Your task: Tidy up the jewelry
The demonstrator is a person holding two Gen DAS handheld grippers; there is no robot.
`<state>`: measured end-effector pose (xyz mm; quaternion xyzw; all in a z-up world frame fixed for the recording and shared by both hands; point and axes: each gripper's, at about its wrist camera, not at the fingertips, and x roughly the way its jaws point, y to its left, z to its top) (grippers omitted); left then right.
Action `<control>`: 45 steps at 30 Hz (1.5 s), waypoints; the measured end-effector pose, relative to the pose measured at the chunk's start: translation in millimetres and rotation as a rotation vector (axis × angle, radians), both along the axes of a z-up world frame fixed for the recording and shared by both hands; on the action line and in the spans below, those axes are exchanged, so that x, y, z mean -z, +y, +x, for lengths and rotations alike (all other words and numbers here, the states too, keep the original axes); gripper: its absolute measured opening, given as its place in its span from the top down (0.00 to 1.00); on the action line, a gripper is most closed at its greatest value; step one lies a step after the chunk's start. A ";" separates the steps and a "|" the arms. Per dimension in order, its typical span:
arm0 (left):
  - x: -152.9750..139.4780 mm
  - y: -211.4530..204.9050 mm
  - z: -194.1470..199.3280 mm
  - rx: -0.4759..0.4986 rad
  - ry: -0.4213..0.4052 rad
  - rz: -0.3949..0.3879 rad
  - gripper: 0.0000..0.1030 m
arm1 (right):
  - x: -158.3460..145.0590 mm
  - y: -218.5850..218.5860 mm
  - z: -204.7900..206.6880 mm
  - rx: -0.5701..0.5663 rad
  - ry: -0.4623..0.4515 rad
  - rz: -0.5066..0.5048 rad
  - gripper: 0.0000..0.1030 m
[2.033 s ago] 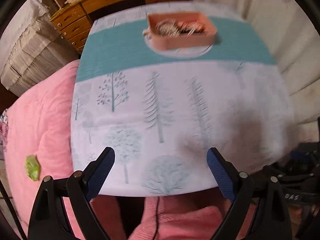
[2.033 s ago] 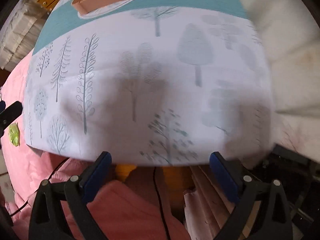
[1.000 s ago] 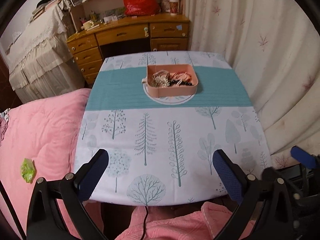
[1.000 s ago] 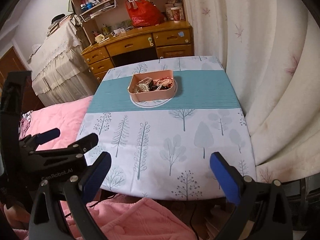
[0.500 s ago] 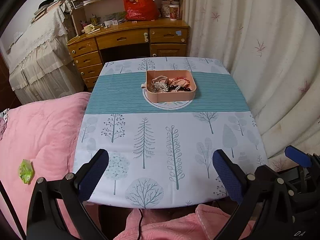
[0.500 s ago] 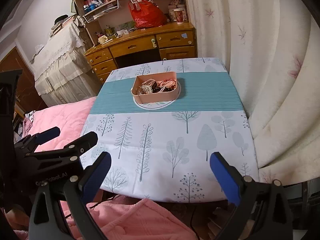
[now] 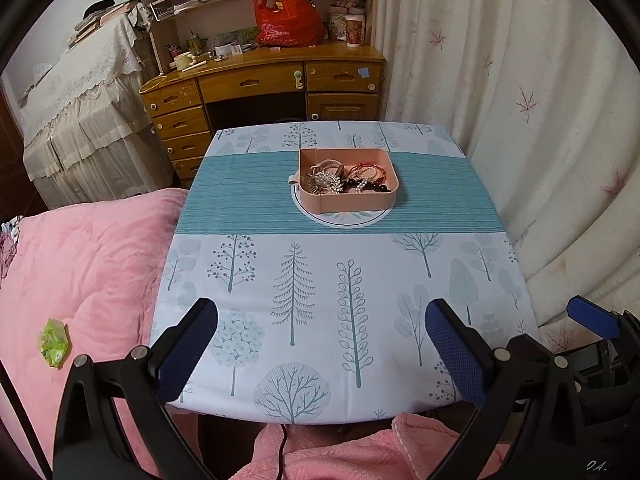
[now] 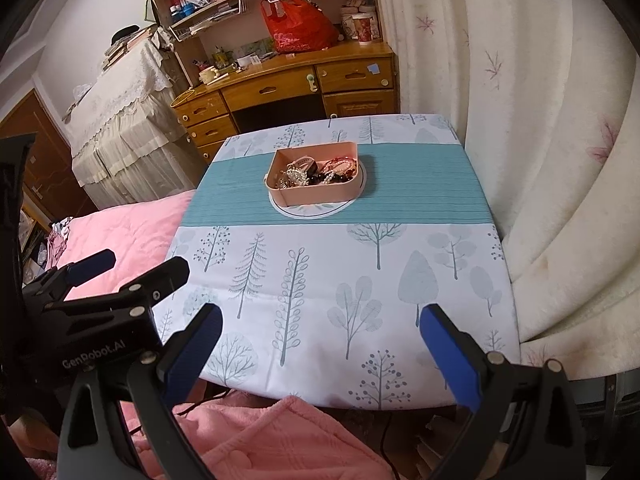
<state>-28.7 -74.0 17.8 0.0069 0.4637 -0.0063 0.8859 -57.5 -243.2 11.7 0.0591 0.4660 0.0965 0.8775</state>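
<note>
A pink tray (image 7: 347, 202) (image 8: 316, 197) holds a tangle of jewelry (image 7: 344, 181) (image 8: 316, 174): silver pieces, a red string bracelet, dark beads. It sits on a white disc on the teal band at the far side of the table (image 7: 320, 300) (image 8: 344, 280). My left gripper (image 7: 320, 344) is open and empty above the table's near edge. My right gripper (image 8: 320, 344) is open and empty, also at the near edge, with the left gripper (image 8: 100, 300) to its left.
A pink quilt (image 7: 80, 264) lies left of the table, with a green wrapper (image 7: 53, 342) on it. A wooden desk (image 7: 260, 84) with a red bag (image 7: 286, 20) stands behind. A cream curtain (image 7: 540, 120) hangs at the right. Pink cloth (image 8: 260, 440) lies below the near edge.
Both grippers have pulled back and up from close over the tablecloth, so the whole table and the room behind now show. Both stay open and empty.
</note>
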 end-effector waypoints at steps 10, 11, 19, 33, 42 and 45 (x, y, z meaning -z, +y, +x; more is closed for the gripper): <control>0.8 -2.1 3.9 -0.002 0.004 0.001 0.00 | 0.1 -1.7 3.9 0.002 0.011 0.000 0.03; 1.0 -2.7 5.0 -0.003 0.004 0.002 0.00 | 0.5 -2.1 4.7 0.003 0.012 0.001 0.03; 0.9 -4.5 8.5 -0.009 -0.002 0.011 0.01 | 1.0 -3.2 5.6 0.003 0.013 0.005 0.03; 5.2 -11.0 14.1 -0.025 0.002 0.017 0.00 | 6.8 -6.3 9.1 0.000 0.036 0.014 0.03; 9.1 -14.3 19.3 -0.029 0.015 0.021 0.00 | 12.7 -8.8 9.9 0.001 0.050 0.022 0.03; 12.1 -15.1 21.8 -0.023 0.023 0.026 0.00 | 17.0 -11.1 12.2 0.008 0.065 0.030 0.03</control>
